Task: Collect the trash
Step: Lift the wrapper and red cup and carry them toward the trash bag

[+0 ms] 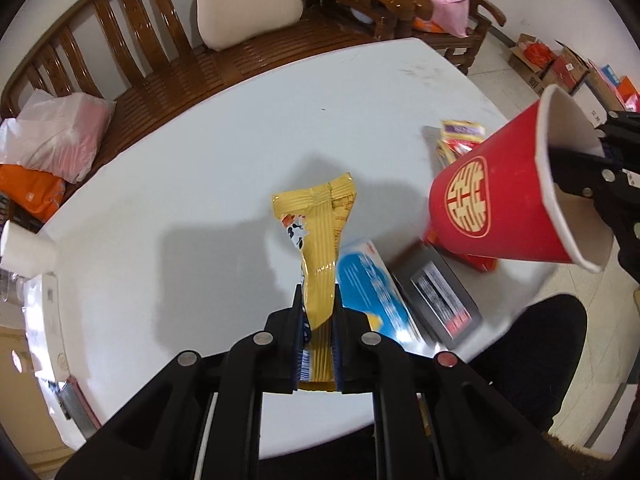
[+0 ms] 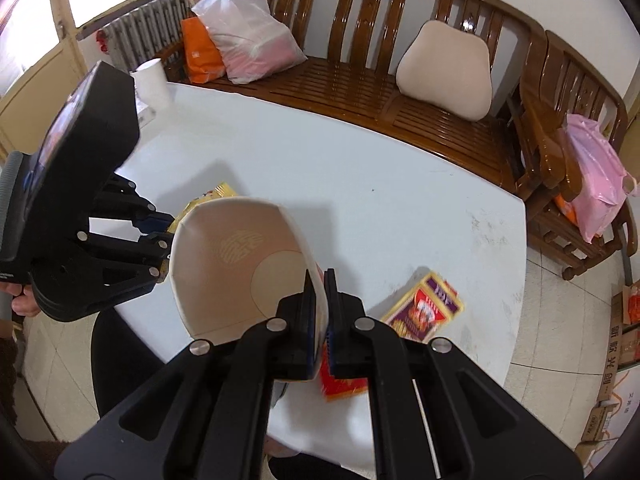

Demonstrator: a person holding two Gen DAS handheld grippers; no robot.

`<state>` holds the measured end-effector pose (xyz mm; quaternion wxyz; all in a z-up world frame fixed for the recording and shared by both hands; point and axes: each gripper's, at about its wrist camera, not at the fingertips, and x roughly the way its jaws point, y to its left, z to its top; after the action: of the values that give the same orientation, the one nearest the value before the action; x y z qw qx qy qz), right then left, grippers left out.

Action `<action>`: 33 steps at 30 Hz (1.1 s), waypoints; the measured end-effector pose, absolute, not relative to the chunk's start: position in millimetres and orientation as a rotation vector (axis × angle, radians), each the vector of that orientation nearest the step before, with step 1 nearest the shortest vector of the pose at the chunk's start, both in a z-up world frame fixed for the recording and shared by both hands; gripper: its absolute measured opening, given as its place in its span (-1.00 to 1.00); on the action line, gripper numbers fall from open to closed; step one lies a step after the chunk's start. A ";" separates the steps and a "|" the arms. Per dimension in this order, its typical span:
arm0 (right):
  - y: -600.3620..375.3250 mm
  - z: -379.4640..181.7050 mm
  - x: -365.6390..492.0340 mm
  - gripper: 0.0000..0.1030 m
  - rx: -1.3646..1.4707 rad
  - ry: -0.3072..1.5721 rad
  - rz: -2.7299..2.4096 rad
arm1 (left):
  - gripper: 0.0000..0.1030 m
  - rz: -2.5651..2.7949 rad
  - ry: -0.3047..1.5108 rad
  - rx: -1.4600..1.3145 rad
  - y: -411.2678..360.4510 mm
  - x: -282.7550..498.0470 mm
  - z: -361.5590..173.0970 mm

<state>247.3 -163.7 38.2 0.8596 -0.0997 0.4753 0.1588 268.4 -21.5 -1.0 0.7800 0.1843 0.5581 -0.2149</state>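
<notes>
A yellow snack wrapper (image 1: 320, 232) hangs above the white table (image 1: 200, 160), pinched near its lower end by my left gripper (image 1: 318, 294), which is shut on it. My right gripper (image 2: 319, 280) is shut on the rim of a red paper cup (image 1: 492, 200), with one finger inside the mouth and one outside. The cup is tilted and lifted off the table, and its pale inside (image 2: 240, 260) faces the right wrist camera. The left gripper (image 2: 170, 236) is just left of the cup, with the wrapper's top (image 2: 218, 194) showing behind the rim. The right gripper (image 1: 560, 160) enters at the far right.
Loose packets lie on the table: a blue one (image 1: 372, 292), a grey-black one (image 1: 440, 300), a purple-yellow one (image 2: 428, 308) and a red-orange one (image 2: 344, 380). A white cup (image 2: 152, 80) stands at the table's far corner. A wooden bench (image 2: 360, 88) with a cushion and bags lies beyond.
</notes>
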 end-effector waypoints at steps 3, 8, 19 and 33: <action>-159.5 41.5 222.2 -0.90 -0.216 0.985 0.340 | -0.77 -0.466 1.195 0.419 -21.6 238.1 -0.9; -155.9 37.9 173.7 -0.90 -0.221 0.974 0.355 | -0.77 -0.471 1.174 0.436 -22.5 188.9 -6.8; -145.0 2.5 88.2 -0.90 -0.229 1.001 0.364 | -0.77 -0.537 1.176 0.409 -19.5 107.8 -43.3; -161.2 -82.5 43.7 -0.90 -0.215 1.101 0.305 | -0.77 -0.559 1.198 0.419 -37.1 58.9 -116.9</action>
<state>43.7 -161.2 -82.5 0.8357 -0.1016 0.5201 0.1441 58.9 -37.1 -116.9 0.7690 0.1933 0.5521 -0.2577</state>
